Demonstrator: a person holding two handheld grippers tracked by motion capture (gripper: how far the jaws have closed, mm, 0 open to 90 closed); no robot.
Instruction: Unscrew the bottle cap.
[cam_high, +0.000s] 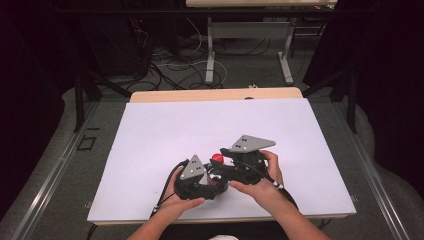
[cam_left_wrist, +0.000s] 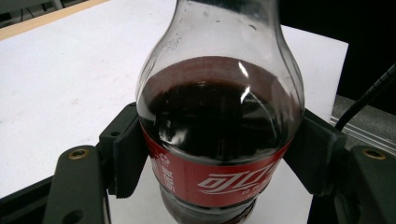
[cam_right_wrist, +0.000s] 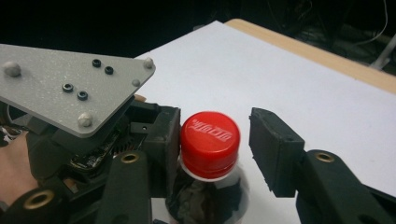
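The bottle (cam_left_wrist: 219, 126) is clear, smooth plastic with a rounded shoulder narrowing to the neck, holding dark liquid to just below the shoulder. A red label with white lettering bands its body. The red cap (cam_right_wrist: 210, 143) is ridged at the side, flat on top with white script, and sits screwed on the neck.

The bottle stands upright on the white tabletop (cam_high: 165, 130), near the front edge, about midway along it.

The left gripper (cam_left_wrist: 219, 163) is clamped on the bottle: in its own view both black ribbed pads (cam_left_wrist: 128, 158) press the labelled body from either side. The right gripper (cam_right_wrist: 215, 149) stands spread about the cap; its near pad lies just beside or touching the cap (contact cannot be confirmed), while the other pad stands apart with white surface showing between.

The high view shows both hands close together, the left hand (cam_high: 182, 202) and right hand (cam_high: 262, 182) each around a gripper, with the cap a red dot between the grey three-cornered plates (cam_high: 250, 144). The label is legible in the left gripper view; the cap top in the right gripper view.
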